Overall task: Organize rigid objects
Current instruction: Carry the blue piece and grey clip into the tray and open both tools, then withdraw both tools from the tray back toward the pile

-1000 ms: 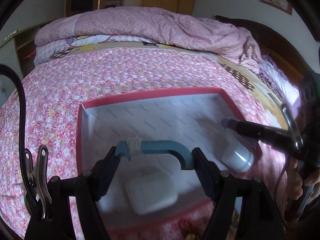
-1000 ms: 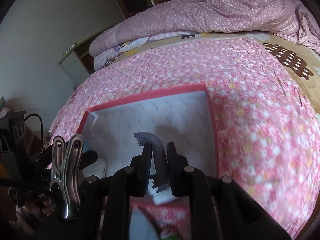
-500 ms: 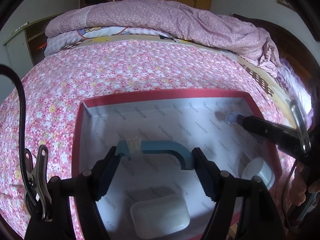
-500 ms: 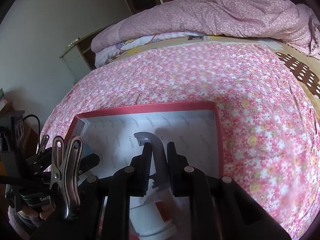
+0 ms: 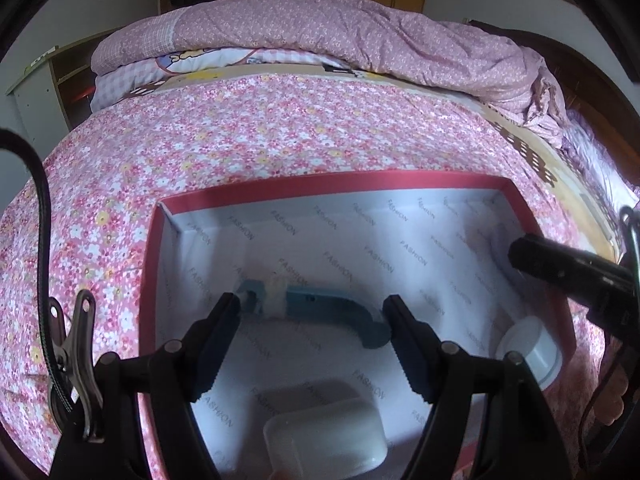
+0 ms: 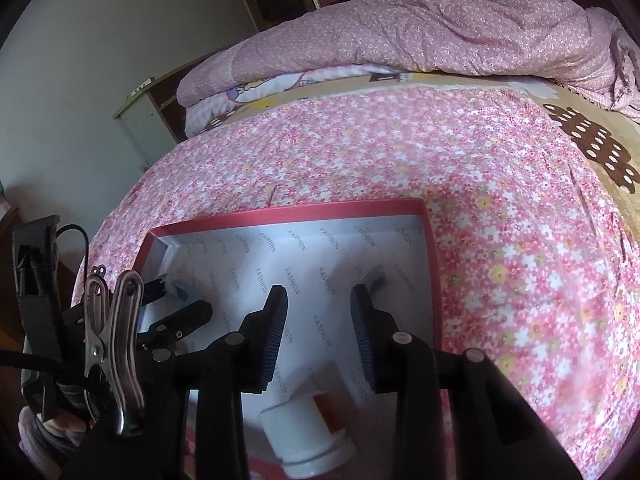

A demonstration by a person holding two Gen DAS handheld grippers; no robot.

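Your left gripper [image 5: 312,316] is holding a blue bent piece [image 5: 332,306] between its two fingers. One end of the piece sits against the left finger and the bent end sits against the right finger, so the jaws stand wide with the piece filling the gap. You hold it over the inside of the red box [image 5: 148,280], near the box's left wall. The box sits on the bed [image 5: 280,136], on the pink flower cover, and its white inside has the word FASHION printed all over. Under your left gripper, near the front edge of the box, lies a white case [image 5: 326,440] with round corners. In the front right corner of the box lies a white bottle [image 5: 532,346] on its side. Your right gripper [image 6: 319,312] is opening now, and its jaws stand a little way apart. Nothing is between its fingers. Just past the tip of its right finger you can see a small grey piece [image 6: 376,274] by the right wall of the box, apart from the pads. The white bottle [image 6: 308,432] lies right below your right gripper, with an orange patch on its label. A rolled-up pink quilt [image 6: 440,32] lies along the far edge of the bed.
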